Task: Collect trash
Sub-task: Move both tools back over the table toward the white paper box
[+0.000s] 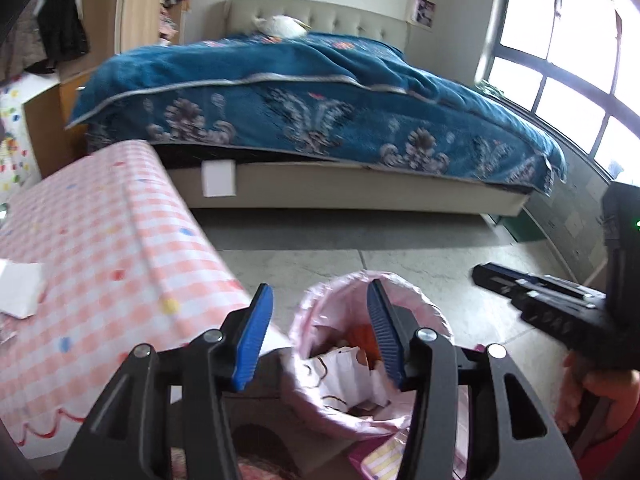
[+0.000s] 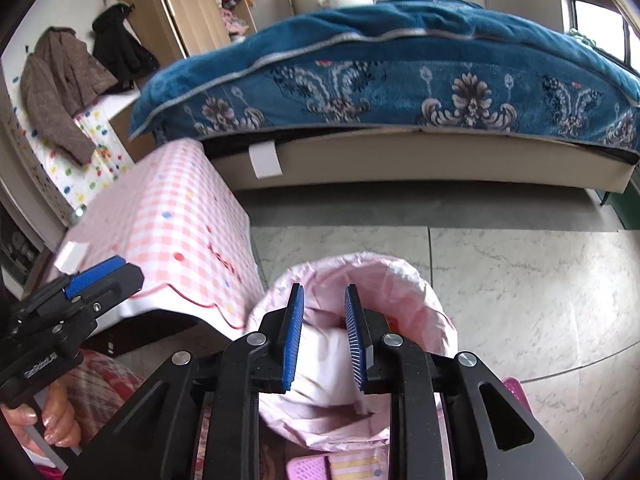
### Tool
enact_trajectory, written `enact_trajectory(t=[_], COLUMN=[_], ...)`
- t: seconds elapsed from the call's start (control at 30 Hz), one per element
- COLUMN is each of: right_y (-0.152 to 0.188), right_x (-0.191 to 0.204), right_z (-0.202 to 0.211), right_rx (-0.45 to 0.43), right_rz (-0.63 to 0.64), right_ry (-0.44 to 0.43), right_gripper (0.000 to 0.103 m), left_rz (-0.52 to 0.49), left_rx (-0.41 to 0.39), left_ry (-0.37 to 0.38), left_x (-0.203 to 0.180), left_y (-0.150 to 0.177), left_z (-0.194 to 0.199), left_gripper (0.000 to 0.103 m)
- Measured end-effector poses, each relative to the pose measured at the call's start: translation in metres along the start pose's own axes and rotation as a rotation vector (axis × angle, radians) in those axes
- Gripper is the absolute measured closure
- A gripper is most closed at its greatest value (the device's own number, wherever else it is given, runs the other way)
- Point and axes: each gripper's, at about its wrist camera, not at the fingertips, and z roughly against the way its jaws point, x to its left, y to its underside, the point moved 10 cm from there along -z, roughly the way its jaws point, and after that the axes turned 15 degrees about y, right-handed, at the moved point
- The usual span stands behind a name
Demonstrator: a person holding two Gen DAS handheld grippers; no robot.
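Observation:
A trash bin with a pink liner stands on the floor beside the table. Inside it lie white paper with brown marks and something orange. My left gripper hangs over the bin's mouth, open, with nothing between its blue pads; the right wrist view shows it at the left edge. My right gripper is also over the bin, its jaws a little apart. A crumpled white wad shows in the gap, down in the liner, and the pads do not press on it.
A table under a pink checked cloth stands left of the bin, with a white sheet on it. A bed with a blue blanket fills the back. Marble floor lies to the right. A pink basket sits below.

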Motion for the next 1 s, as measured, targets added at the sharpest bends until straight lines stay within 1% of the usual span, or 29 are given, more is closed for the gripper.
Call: enact_trajectory(t=[0.07, 0.13, 0.17, 0.23, 0.43, 0.5, 0.53, 0.63, 0.67, 0.7, 0.77, 0.8, 0.83, 0.87, 0.9, 1.0], right_y=[-0.004, -0.006, -0.006, -0.012, -0.020, -0.020, -0.019, -0.015, -0.014, -0.011, -0.009, -0.005, -0.004, -0.002, 0.001, 0.009], right_x=[0.010, 0.018, 0.032, 0.039, 0.093, 0.122, 0.130, 0.178, 0.178, 0.196, 0.215, 0.232, 0.240, 0.249, 0.263, 0.290], right_z=[0.009, 0.017, 0.026, 0.028, 0.045, 0.050, 0.052, 0.055, 0.055, 0.056, 0.056, 0.056, 0.056, 0.057, 0.058, 0.056], right_rx=[-0.020, -0.037, -0.053, -0.055, -0.067, -0.071, -0.072, -0.079, -0.079, -0.079, -0.077, -0.074, -0.073, -0.072, -0.074, -0.078], right_rz=[0.008, 0.022, 0.048, 0.058, 0.162, 0.213, 0.226, 0.316, 0.316, 0.342, 0.370, 0.397, 0.407, 0.419, 0.438, 0.475], right_ry=[-0.023, -0.040, -0.067, -0.074, -0.140, -0.172, -0.181, -0.236, -0.236, -0.254, -0.271, -0.287, -0.294, -0.303, -0.317, -0.333], right_gripper=[0.080, 0.080, 0.080, 0.080, 0.080, 0.080, 0.080, 0.080, 0.080, 0.080, 0.080, 0.080, 0.079, 0.078, 0.077, 0.076], left_rz=[0.005, 0.006, 0.007, 0.009, 0.050, 0.073, 0.084, 0.134, 0.152, 0.165, 0.199, 0.220, 0.244, 0.280, 0.311, 0.413], left_rx=[-0.020, -0.039, -0.049, -0.065, -0.109, -0.127, -0.132, -0.155, -0.165, -0.172, -0.186, -0.192, -0.196, -0.201, -0.205, -0.212], left_ry=[-0.036, -0.054, -0.072, -0.100, -0.177, -0.212, -0.226, -0.284, -0.312, -0.336, -0.388, -0.406, -0.422, -0.438, -0.446, -0.461], left_x=[0.009, 0.015, 0.020, 0.027, 0.060, 0.076, 0.083, 0.111, 0.123, 0.133, 0.154, 0.165, 0.176, 0.189, 0.199, 0.230], left_y=[-0.001, 0.000, 0.001, 0.002, 0.012, 0.018, 0.020, 0.029, 0.033, 0.037, 0.046, 0.050, 0.055, 0.061, 0.065, 0.077], left_z=[0.017, 0.031, 0.041, 0.056, 0.105, 0.124, 0.131, 0.156, 0.166, 0.174, 0.190, 0.196, 0.202, 0.208, 0.211, 0.218], left_gripper=[0.055, 0.055, 0.055, 0.055, 0.051, 0.050, 0.049, 0.049, 0.049, 0.048, 0.048, 0.047, 0.044, 0.043, 0.043, 0.043])
